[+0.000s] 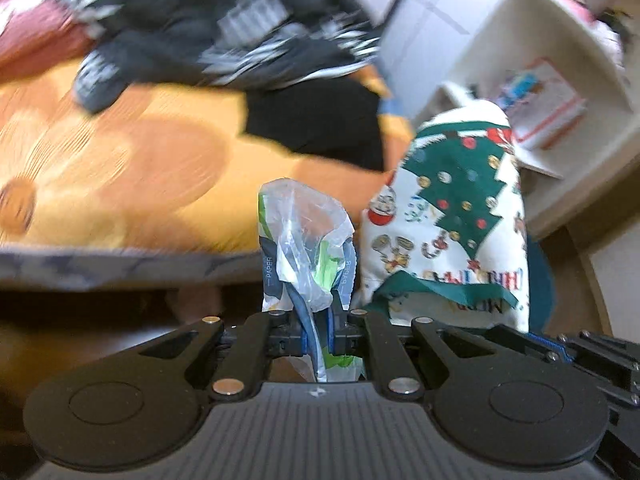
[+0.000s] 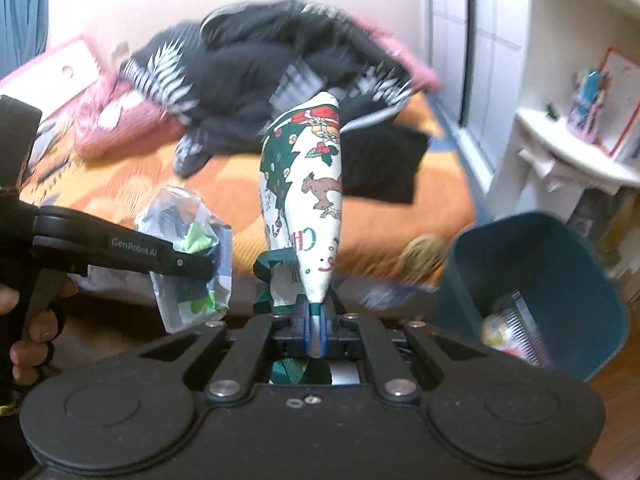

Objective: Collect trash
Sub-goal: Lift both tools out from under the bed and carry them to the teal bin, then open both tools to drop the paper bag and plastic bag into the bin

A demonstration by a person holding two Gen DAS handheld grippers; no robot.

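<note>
Crinkled plastic wrapper (image 1: 304, 240) sits clenched in your left tongs (image 1: 320, 320), and the right tongs (image 2: 316, 328) are clamped on the Christmas-print cloth bag (image 2: 308, 200), both held up in front of the orange bed (image 2: 400, 216). Carry each over the blue bin (image 2: 560, 264) at lower right (already holding trash) before letting go, one at a time, keeping the grip firm so the thin wrapper doesn't slip.

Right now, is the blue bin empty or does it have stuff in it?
Not empty: the blue bin already holds some blurred packaging at its bottom.
</note>
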